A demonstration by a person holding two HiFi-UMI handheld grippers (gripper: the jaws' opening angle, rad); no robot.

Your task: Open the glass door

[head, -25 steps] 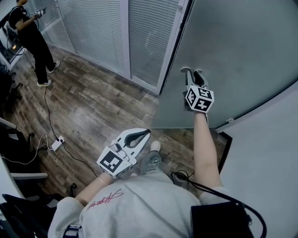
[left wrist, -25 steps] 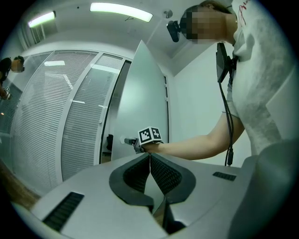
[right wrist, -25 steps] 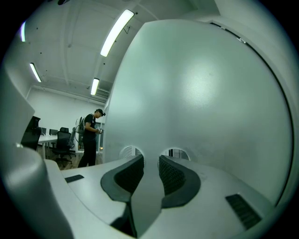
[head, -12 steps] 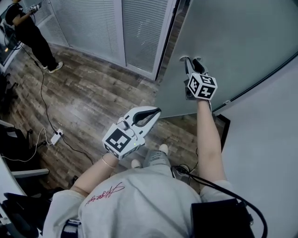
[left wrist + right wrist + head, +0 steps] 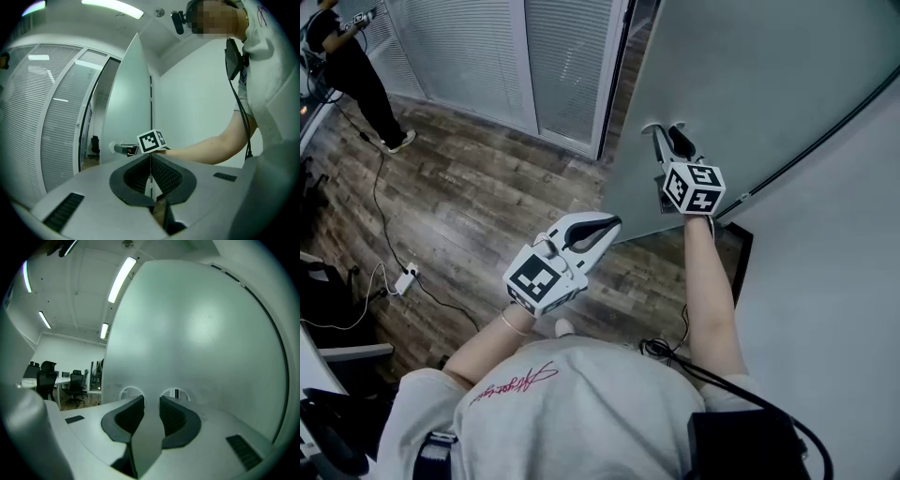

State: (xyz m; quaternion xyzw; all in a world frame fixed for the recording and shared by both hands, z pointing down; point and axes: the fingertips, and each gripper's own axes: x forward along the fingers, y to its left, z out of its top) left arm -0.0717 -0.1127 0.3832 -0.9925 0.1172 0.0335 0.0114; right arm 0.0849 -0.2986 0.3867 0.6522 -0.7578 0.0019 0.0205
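The frosted door [image 5: 769,75] is pale grey-green, its handle [image 5: 147,446] grey; the left gripper [image 5: 612,223] and right gripper [image 5: 667,132] are white with black pads [image 5: 165,175].

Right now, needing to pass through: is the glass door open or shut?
Partly open: the free edge of the glass door stands clear of the frame, and the office shows past it.

Doorway layout
Glass door [image 5: 769,75] at 1 o'clock; door handle [image 5: 149,432] between right gripper [image 5: 667,141] jaws; left gripper [image 5: 612,224] at its 7 o'clock.

Readable text: none.
Grey sweatshirt [image 5: 581,412]: red cursive script [image 5: 512,386] at the shoulder, too small to read.
Marker cube [image 5: 534,279] on left gripper [image 5: 612,223] and marker cube [image 5: 694,187] on right gripper [image 5: 666,133]: black-and-white square patterns, no letters or digits.
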